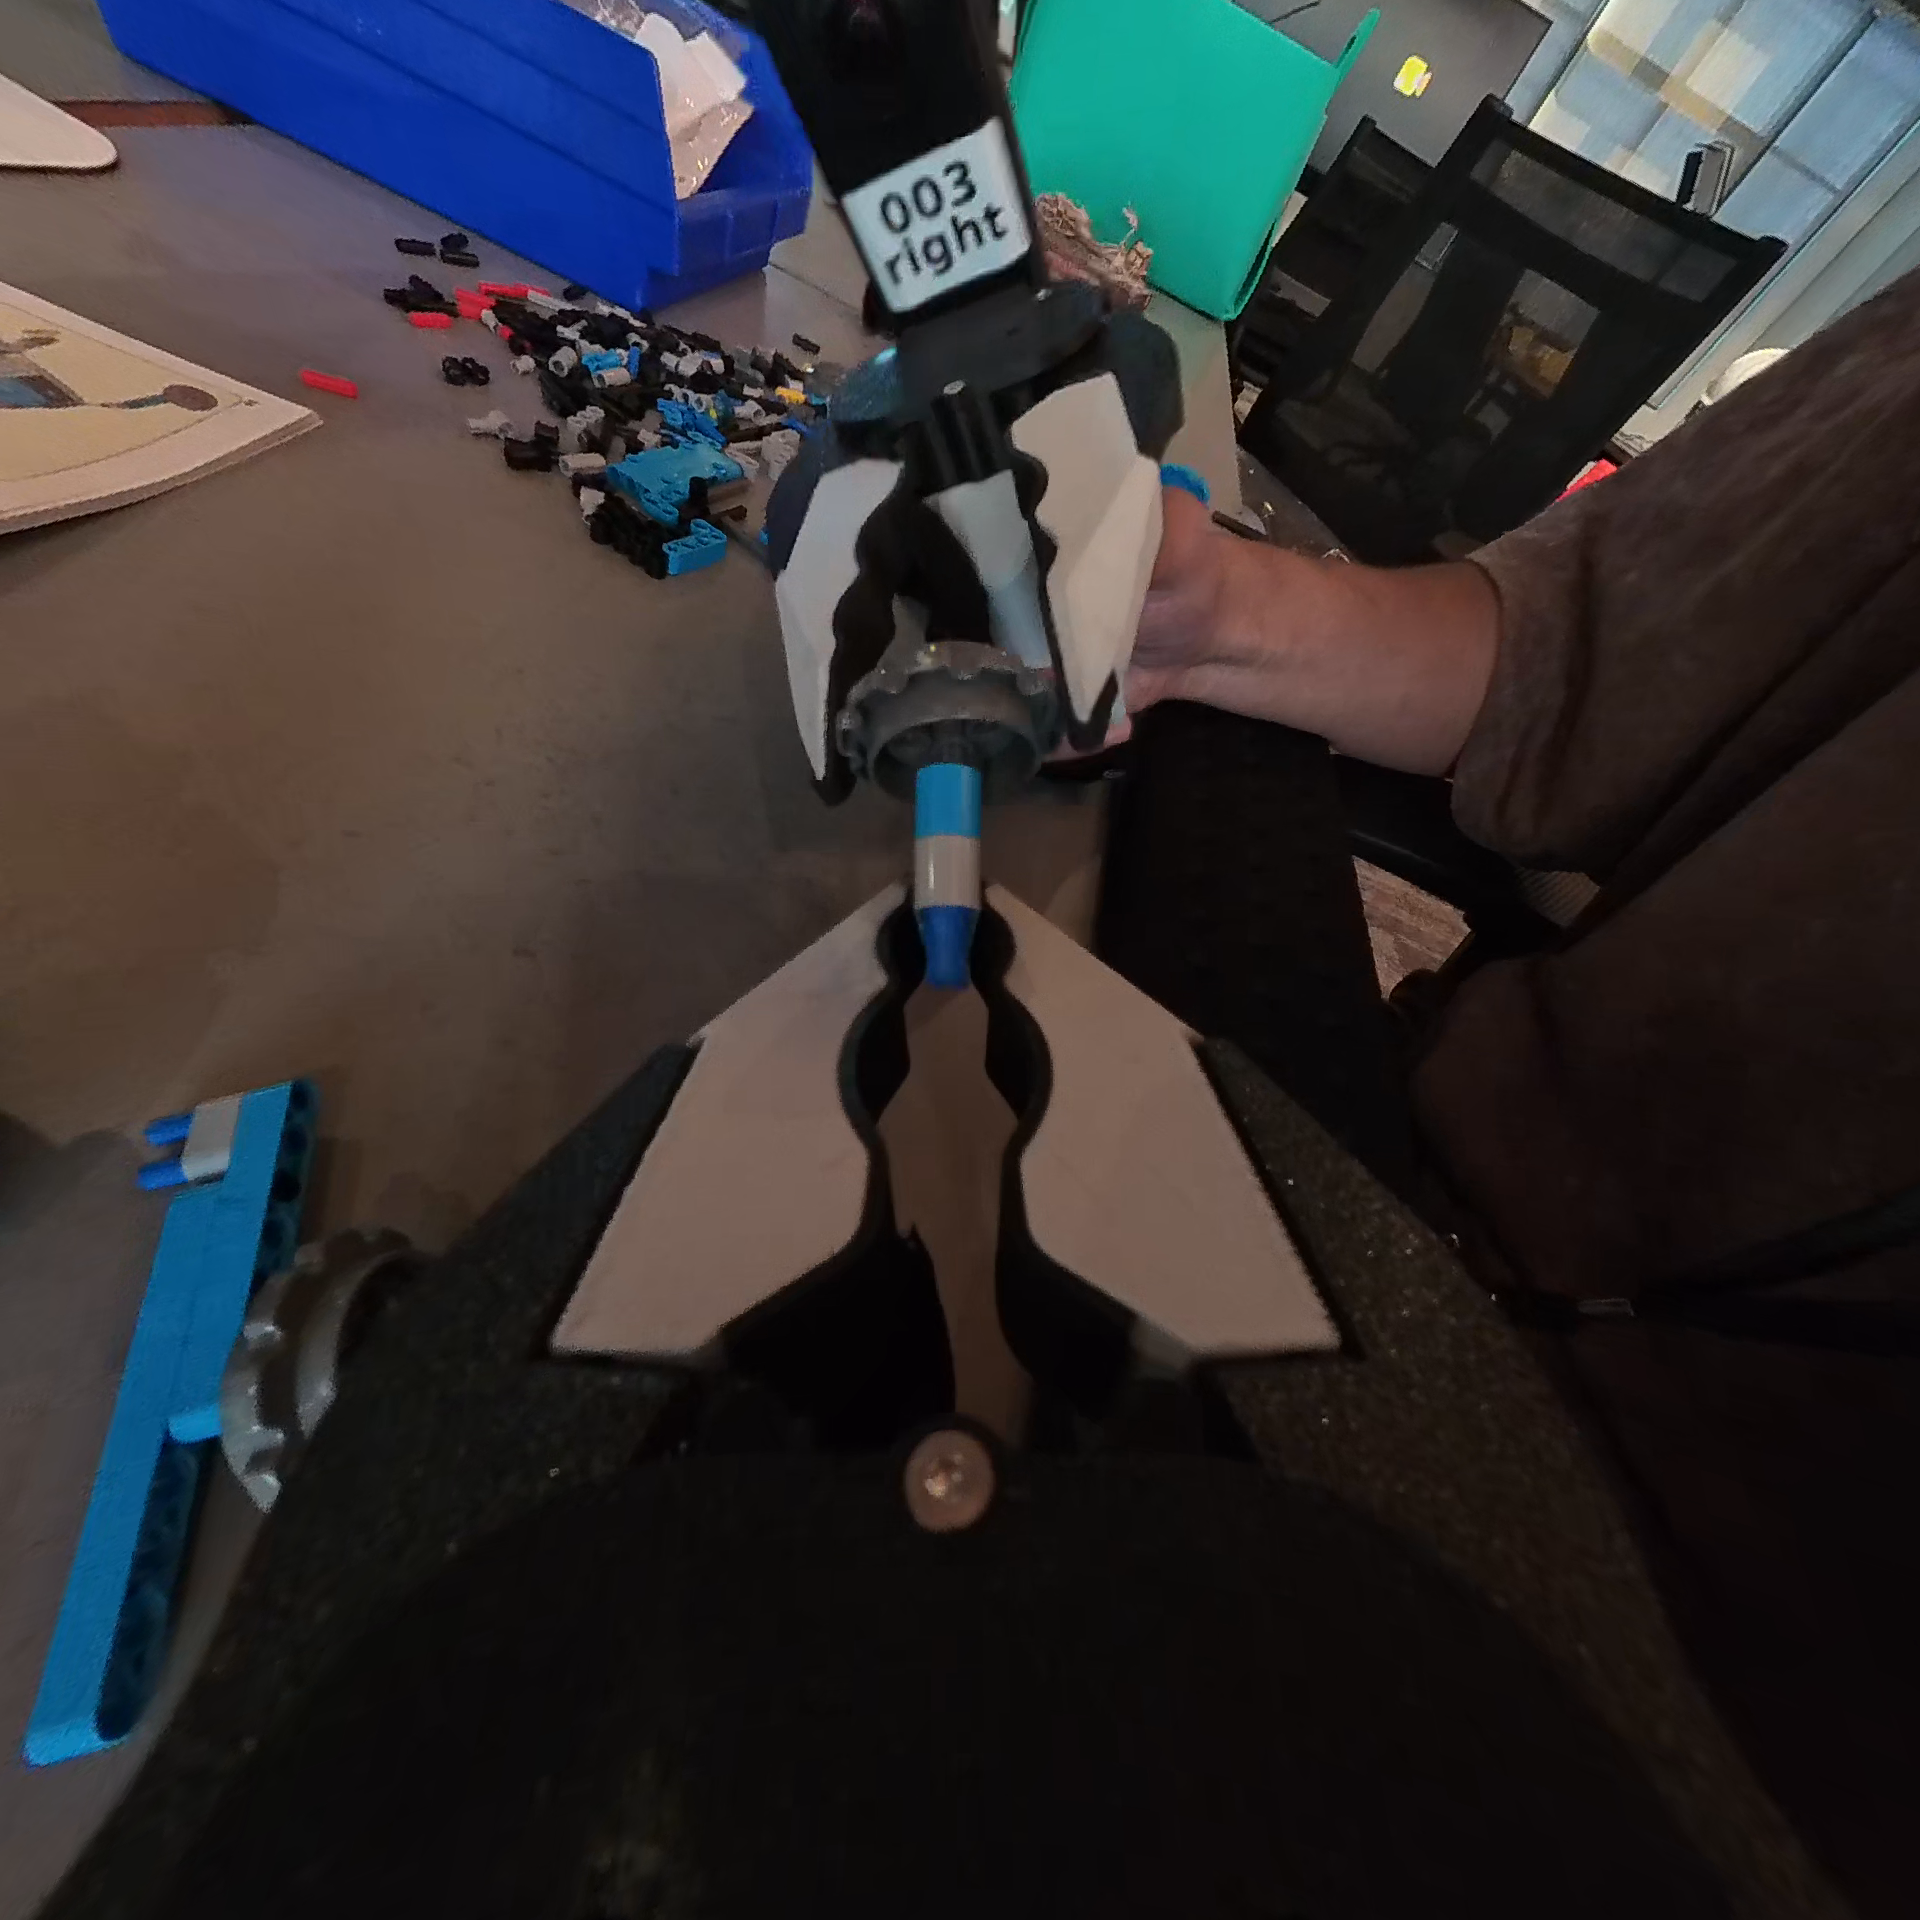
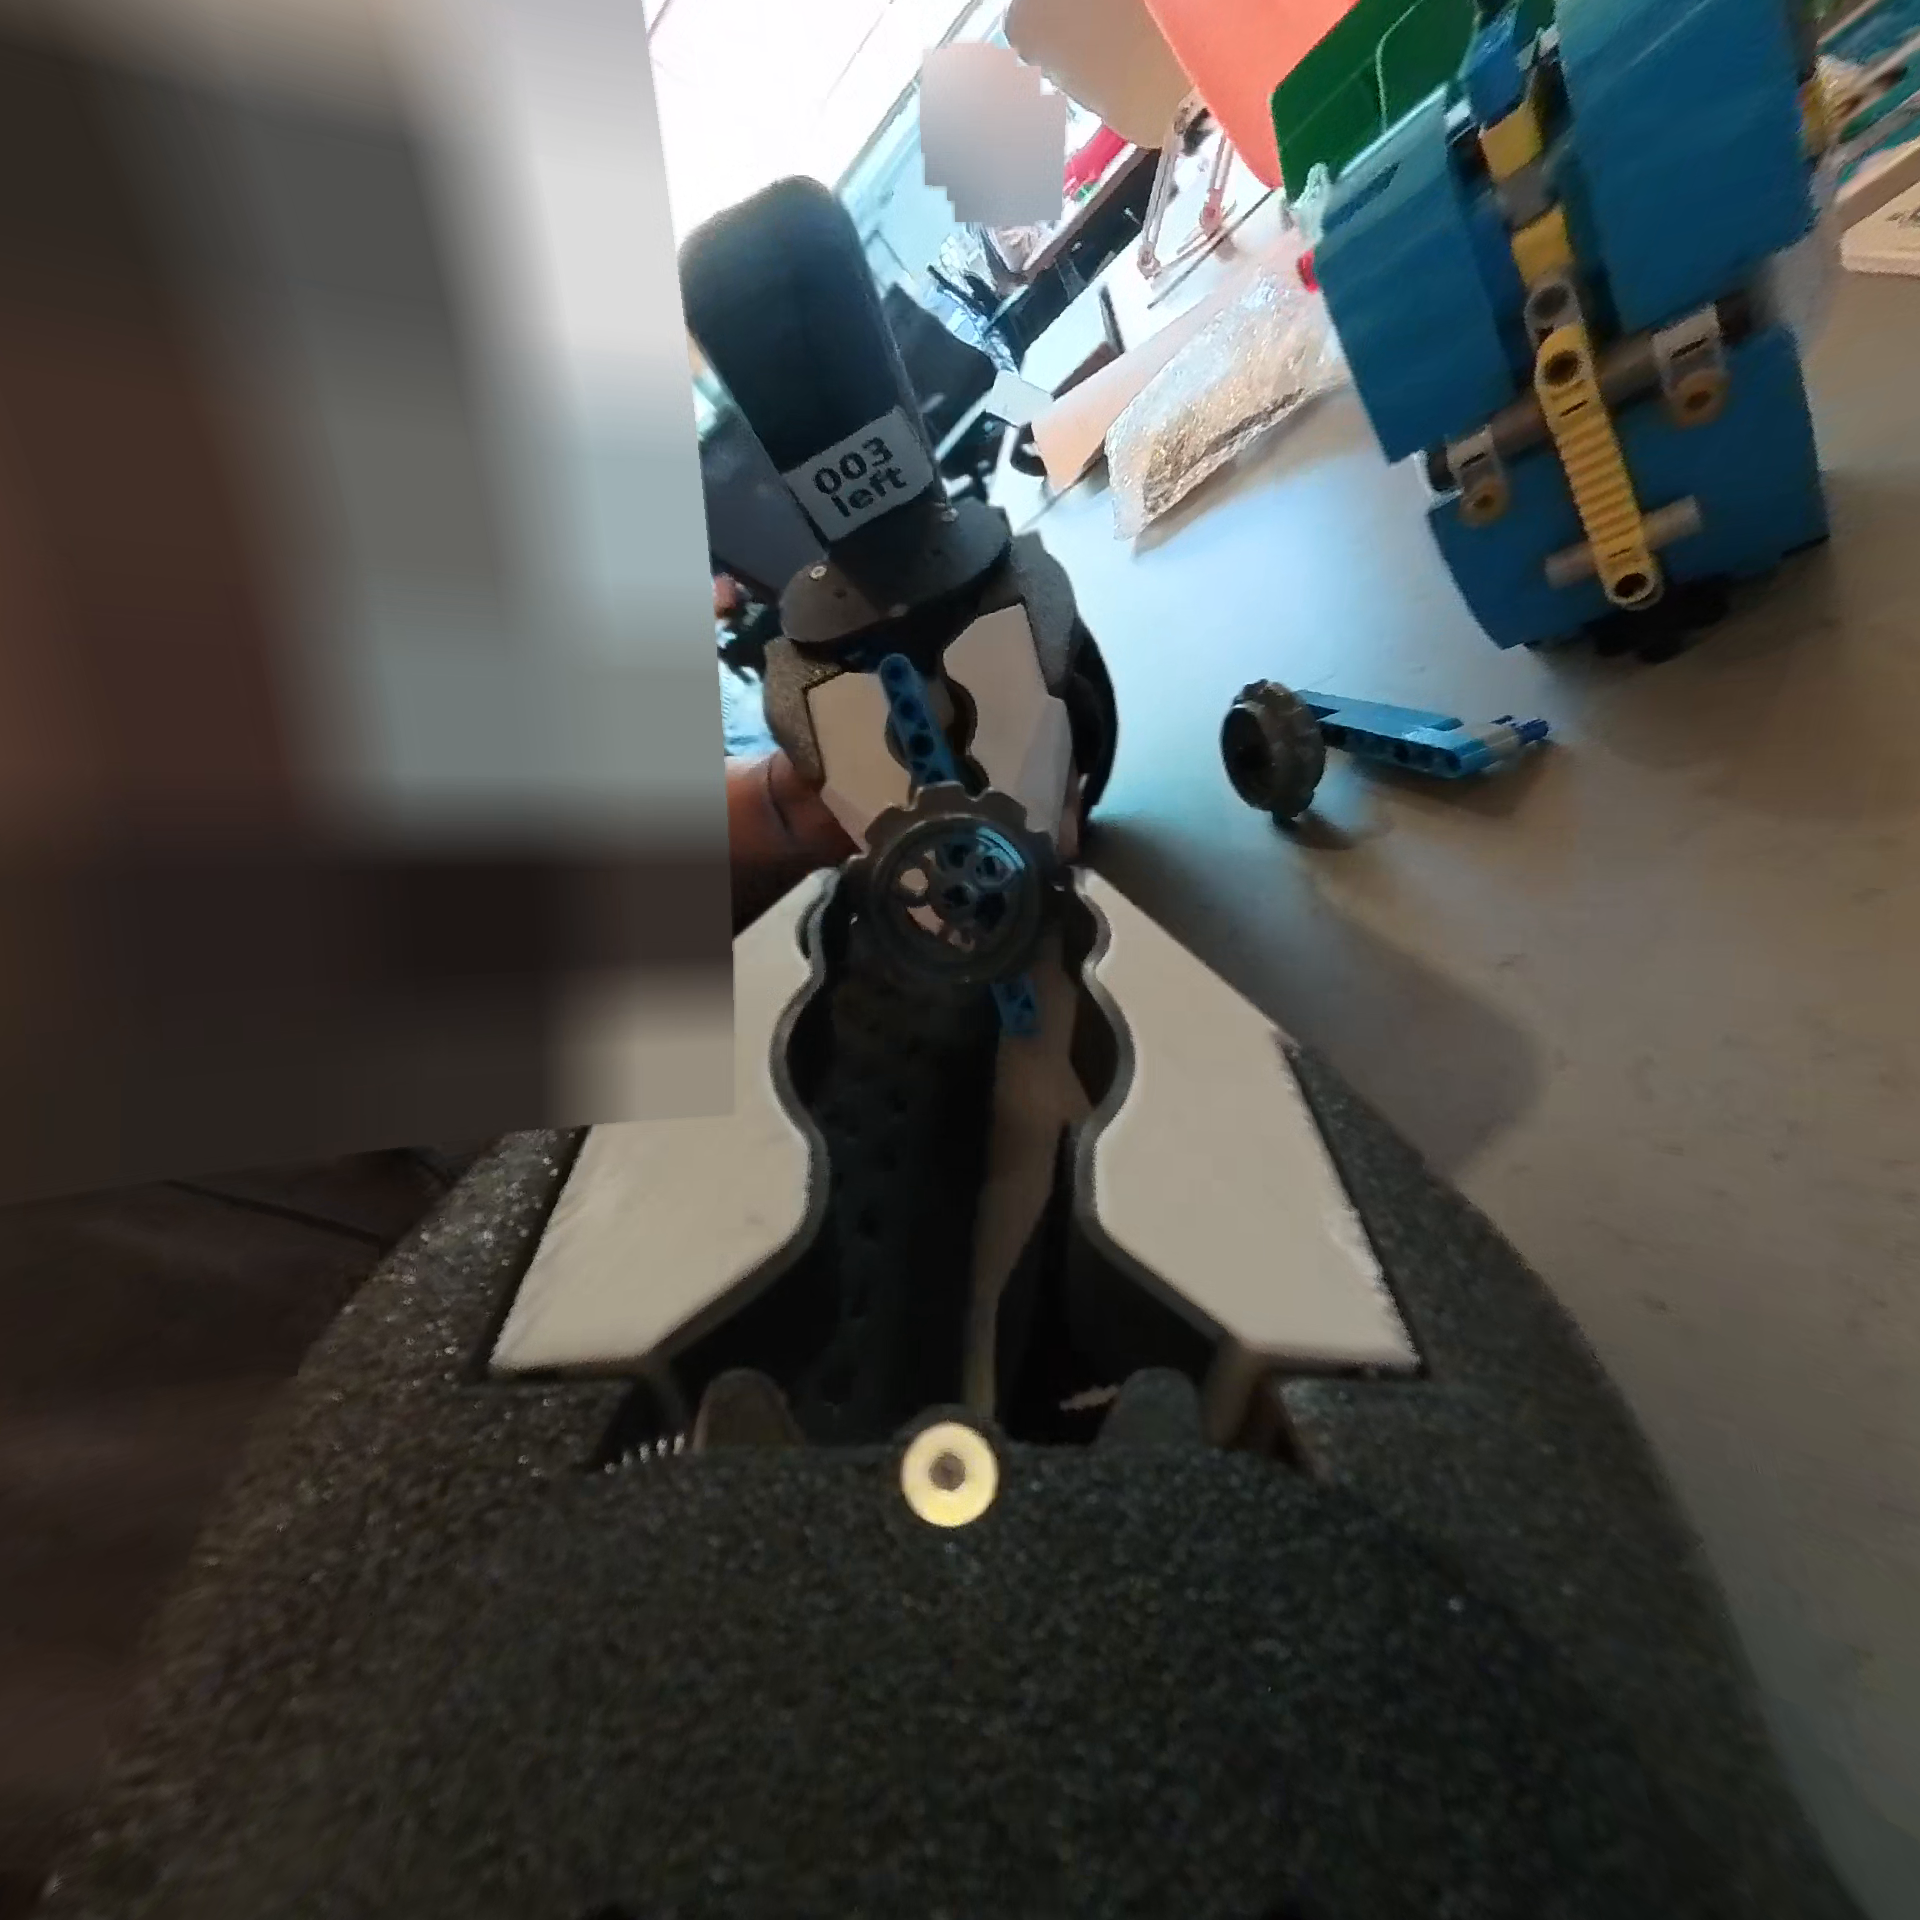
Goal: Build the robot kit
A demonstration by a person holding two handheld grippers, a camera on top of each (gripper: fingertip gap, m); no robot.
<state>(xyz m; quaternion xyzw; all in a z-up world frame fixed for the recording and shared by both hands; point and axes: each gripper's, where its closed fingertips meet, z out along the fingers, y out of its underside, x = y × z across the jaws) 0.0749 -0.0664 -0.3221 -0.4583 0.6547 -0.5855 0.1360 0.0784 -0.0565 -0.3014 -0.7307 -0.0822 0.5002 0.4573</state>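
Note:
My left gripper [image 1: 943,920] is shut on the end of a blue beam with a grey band [image 1: 945,862], held above the table. The beam runs up to the hub of a grey toothed wheel [image 1: 940,717]. My right gripper [image 1: 951,738] faces mine from above and is shut around that wheel. In the right wrist view my right gripper [image 2: 961,909] clamps the wheel [image 2: 956,894] by its rim. Beyond it the left gripper [image 2: 951,805] holds the blue beam [image 2: 914,717], which passes behind the wheel. A hand [image 1: 1278,644] holds the right gripper.
A second blue beam with a toothed wheel [image 1: 177,1403] lies on the grey table; it also shows in the right wrist view [image 2: 1371,732]. A pile of small parts [image 1: 623,416], a blue bin [image 1: 468,114] and a booklet [image 1: 104,416] lie farther off. A blue brick model [image 2: 1590,343] stands at the right. The tips of both grippers are at nearly the same place.

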